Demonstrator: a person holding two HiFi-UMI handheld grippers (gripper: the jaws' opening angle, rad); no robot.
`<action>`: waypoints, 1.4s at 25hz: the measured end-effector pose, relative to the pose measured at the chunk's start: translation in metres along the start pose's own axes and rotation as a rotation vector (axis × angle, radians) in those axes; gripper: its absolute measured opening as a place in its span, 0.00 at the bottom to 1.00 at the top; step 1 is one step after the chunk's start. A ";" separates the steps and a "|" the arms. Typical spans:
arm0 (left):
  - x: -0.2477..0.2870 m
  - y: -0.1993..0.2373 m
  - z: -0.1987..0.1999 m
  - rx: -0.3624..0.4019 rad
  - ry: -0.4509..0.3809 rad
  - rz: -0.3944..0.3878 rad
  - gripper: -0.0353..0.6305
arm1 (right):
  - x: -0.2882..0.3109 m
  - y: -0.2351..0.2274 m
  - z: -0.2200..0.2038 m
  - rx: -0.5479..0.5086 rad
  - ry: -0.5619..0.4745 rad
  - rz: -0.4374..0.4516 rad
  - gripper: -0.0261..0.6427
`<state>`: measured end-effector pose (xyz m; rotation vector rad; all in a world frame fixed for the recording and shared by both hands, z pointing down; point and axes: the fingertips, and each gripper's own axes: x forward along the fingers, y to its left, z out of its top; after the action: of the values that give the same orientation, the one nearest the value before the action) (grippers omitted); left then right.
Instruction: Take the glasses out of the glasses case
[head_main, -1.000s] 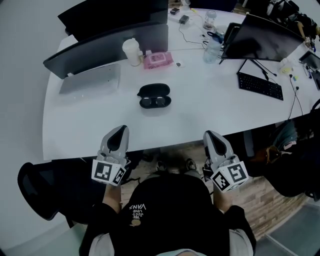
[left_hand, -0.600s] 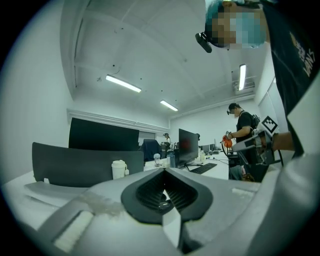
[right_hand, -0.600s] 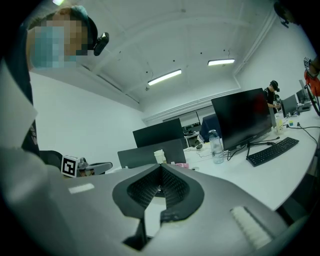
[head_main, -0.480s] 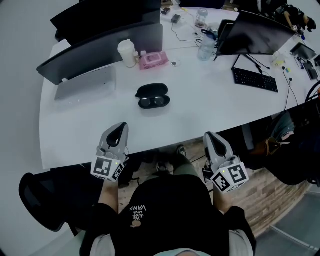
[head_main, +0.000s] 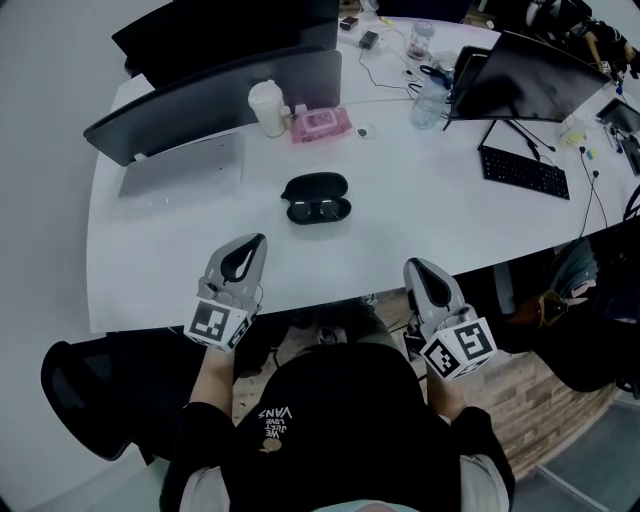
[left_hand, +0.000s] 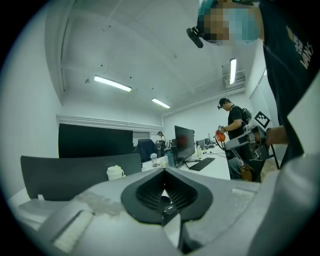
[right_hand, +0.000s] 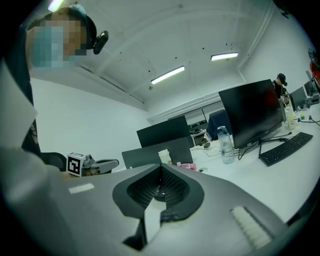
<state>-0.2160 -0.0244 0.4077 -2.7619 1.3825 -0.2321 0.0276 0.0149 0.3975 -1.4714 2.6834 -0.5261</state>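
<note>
Both grippers hover at the near edge of the white desk (head_main: 180, 260), and neither is on the job yet. The left gripper (head_main: 256, 243) has its jaws pressed tip to tip with nothing between them. The right gripper (head_main: 412, 267) shows the same: jaws together and empty. Out in the middle of the desk, well apart from both and a touch nearer the left one, the black glasses case (head_main: 316, 186) lies open with its lid tipped back toward the far side. Pale glints in the near half look like the glasses (head_main: 320, 210), too small to tell for sure. Beyond the case stand a white cup (head_main: 267, 106) and a pink pack (head_main: 320, 122), with a keyboard (head_main: 524, 172) far right.
</note>
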 end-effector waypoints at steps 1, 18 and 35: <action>0.005 0.002 0.002 0.008 0.001 -0.004 0.06 | 0.003 -0.002 0.001 0.001 0.001 0.004 0.04; 0.098 0.019 0.014 0.062 0.082 -0.104 0.06 | 0.046 -0.063 0.022 0.022 -0.008 -0.001 0.04; 0.155 0.031 0.001 0.202 0.134 -0.271 0.08 | 0.062 -0.093 0.027 0.040 -0.010 -0.007 0.04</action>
<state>-0.1487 -0.1664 0.4212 -2.7952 0.9407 -0.5438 0.0736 -0.0898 0.4089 -1.4693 2.6450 -0.5676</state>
